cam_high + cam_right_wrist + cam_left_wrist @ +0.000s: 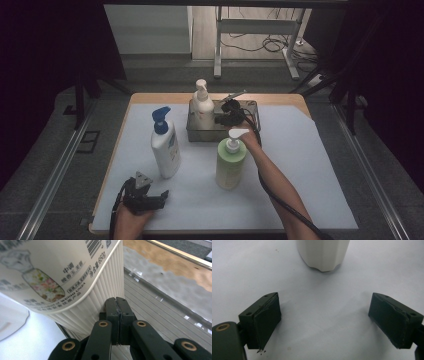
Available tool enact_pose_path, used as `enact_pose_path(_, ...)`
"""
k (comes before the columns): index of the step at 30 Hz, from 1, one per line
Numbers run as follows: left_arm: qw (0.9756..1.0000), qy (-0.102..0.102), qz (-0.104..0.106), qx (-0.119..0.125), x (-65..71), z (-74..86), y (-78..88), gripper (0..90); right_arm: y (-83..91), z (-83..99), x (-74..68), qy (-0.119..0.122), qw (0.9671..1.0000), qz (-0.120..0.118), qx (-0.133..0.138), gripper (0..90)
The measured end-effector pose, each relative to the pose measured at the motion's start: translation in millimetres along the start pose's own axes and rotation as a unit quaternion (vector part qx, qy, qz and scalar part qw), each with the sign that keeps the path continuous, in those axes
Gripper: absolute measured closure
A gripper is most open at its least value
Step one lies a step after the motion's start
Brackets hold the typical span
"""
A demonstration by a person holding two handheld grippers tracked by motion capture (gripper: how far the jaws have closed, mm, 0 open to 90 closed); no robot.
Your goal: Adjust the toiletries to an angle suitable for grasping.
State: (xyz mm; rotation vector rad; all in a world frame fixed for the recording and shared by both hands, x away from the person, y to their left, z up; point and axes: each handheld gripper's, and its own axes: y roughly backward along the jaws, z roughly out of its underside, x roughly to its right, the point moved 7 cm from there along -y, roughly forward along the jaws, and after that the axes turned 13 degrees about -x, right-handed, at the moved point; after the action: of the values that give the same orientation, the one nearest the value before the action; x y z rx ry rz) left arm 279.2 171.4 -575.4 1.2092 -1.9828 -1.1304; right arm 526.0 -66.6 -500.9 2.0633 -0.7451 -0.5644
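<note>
While working at the metal tray [250, 131], leave the left tongs [324, 320] wide open and empty on the desk [310, 175], well in front of the tray. Steer clear of the blue-pump bottle [165, 145] just left of the tray's front corner. For what looks like a nudge on the white pump bottle [202, 102] standing inside the tray, hold the right tongs [118, 306] shut and empty, low beside its ribbed wall; push gently to avoid tipping. Mind the green bottle [230, 162] just in front of the tray. Actual contact between tips and ribbed wall: hard to judge. Pump cut off in the right gripper view; tray floor behind the bottle hidden.
</note>
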Motion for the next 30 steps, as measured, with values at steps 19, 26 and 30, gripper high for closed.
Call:
enact_pose_path(19,1.0,0.0,0.0,0.0,0.1,-0.1,0.0,10.5,-12.9,-9.9,-19.5,0.023,0.9996,-0.018,-0.005,89.0)
enact_pose_path(26,1.0,0.0,0.0,0.0,0.1,-0.1,0.0,10.5,-14.9,-11.8,-27.1,0.032,0.9991,-0.026,-0.004,89.1)
enact_pose_path(30,1.0,0.0,0.0,0.0,0.1,-0.1,0.0,10.5,-14.8,-11.8,-26.9,0.03,0.9992,-0.027,-0.004,89.2)
